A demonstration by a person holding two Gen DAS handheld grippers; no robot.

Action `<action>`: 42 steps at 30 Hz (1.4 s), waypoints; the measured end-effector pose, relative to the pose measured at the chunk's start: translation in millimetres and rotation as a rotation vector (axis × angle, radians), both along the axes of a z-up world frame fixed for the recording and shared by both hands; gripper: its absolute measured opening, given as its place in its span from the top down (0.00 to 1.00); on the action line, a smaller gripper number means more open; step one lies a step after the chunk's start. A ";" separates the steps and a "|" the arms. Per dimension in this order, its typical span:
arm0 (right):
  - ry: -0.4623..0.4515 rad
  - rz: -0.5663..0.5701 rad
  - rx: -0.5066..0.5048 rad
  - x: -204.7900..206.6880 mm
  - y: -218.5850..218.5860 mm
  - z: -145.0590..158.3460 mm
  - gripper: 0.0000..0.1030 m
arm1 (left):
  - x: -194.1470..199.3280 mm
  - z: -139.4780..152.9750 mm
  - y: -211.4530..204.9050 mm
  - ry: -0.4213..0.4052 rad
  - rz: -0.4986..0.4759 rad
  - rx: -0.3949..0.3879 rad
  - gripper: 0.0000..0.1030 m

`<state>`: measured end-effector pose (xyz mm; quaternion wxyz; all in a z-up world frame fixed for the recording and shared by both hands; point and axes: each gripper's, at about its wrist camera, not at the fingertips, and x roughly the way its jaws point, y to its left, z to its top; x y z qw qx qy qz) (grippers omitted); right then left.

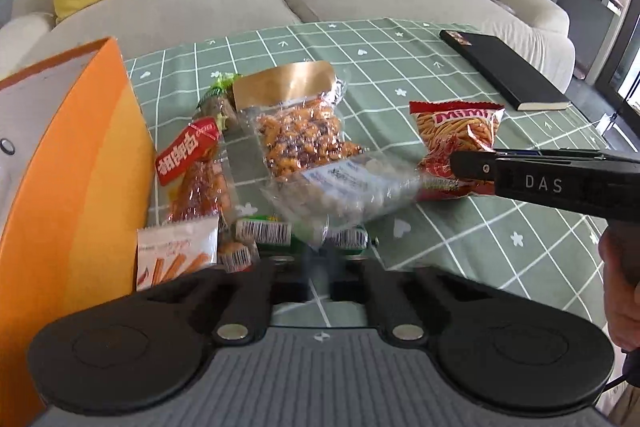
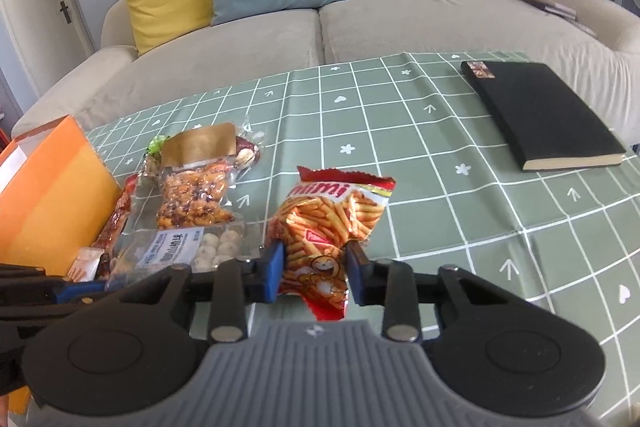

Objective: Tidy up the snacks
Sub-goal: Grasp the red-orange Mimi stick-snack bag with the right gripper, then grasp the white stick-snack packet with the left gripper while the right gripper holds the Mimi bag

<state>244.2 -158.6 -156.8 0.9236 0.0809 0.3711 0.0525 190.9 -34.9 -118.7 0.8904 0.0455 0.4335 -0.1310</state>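
Nearest the right camera, the red chip bag (image 2: 332, 227) is pinched between the blue pads (image 2: 274, 267) of the right gripper (image 2: 314, 269), crumpled at the waist, probably for carrying to the orange box (image 2: 52, 195). Whether the left gripper (image 1: 316, 267) is closed cannot be told, though a blurred clear ball packet (image 1: 344, 187) seems held. Beside the box, the nut bag (image 1: 300, 131) and other snacks are heaped, awaiting sorting. Beyond, a black book (image 2: 540, 111) is left apart
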 end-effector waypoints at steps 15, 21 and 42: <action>0.057 0.061 -0.010 -41.3 11.8 9.7 0.74 | -40.6 7.2 1.6 0.036 0.044 0.054 0.93; 0.072 0.075 -0.028 -62.5 15.4 13.3 0.74 | -65.1 12.5 12.3 -0.008 0.159 0.075 0.53; 0.053 0.114 -0.014 -93.3 19.1 8.8 0.74 | -55.8 -26.6 -5.6 -0.134 0.276 0.418 0.34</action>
